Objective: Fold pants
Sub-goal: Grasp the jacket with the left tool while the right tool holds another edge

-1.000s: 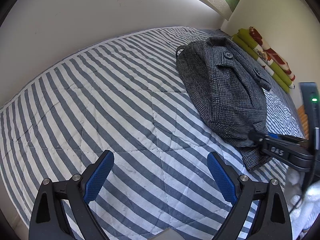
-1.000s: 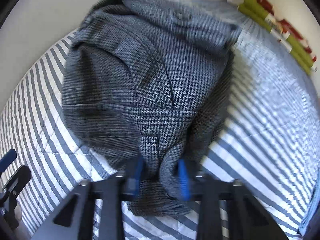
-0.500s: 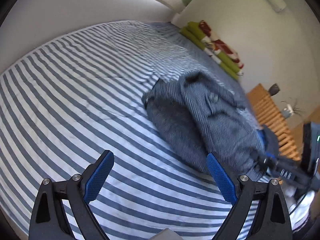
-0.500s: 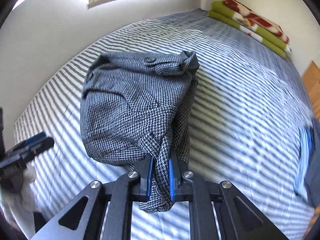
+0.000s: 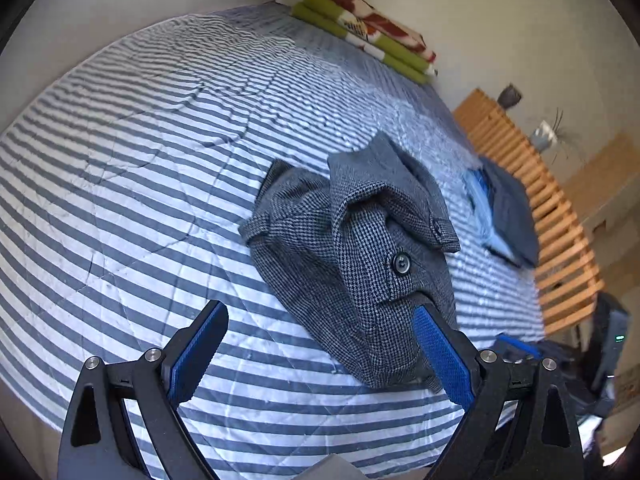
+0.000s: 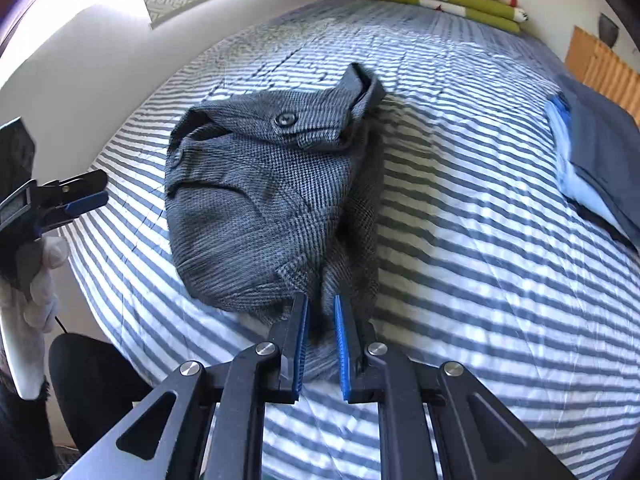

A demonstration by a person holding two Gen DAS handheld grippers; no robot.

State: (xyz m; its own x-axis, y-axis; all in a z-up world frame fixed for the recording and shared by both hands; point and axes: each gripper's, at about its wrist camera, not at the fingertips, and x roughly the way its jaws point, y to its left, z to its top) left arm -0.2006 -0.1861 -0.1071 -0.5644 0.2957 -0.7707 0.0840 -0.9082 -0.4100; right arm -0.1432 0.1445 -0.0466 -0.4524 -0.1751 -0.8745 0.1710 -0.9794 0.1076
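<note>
Pants (image 6: pixel 264 200) pinched in right tool (image 6: pixel 320 312), angled downward

striped bedspread (image 5: pixel 120 184), green-red folded blanket (image 5: pixel 368 32) by wall, blue folded clothes (image 6: pixel 600 160)

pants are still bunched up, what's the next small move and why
Probably bring the open left hand-held gripper to the waistband by the button and pinch it: the right hand-held gripper grips only one end of the pants, still a crumpled heap on the bed.
</note>
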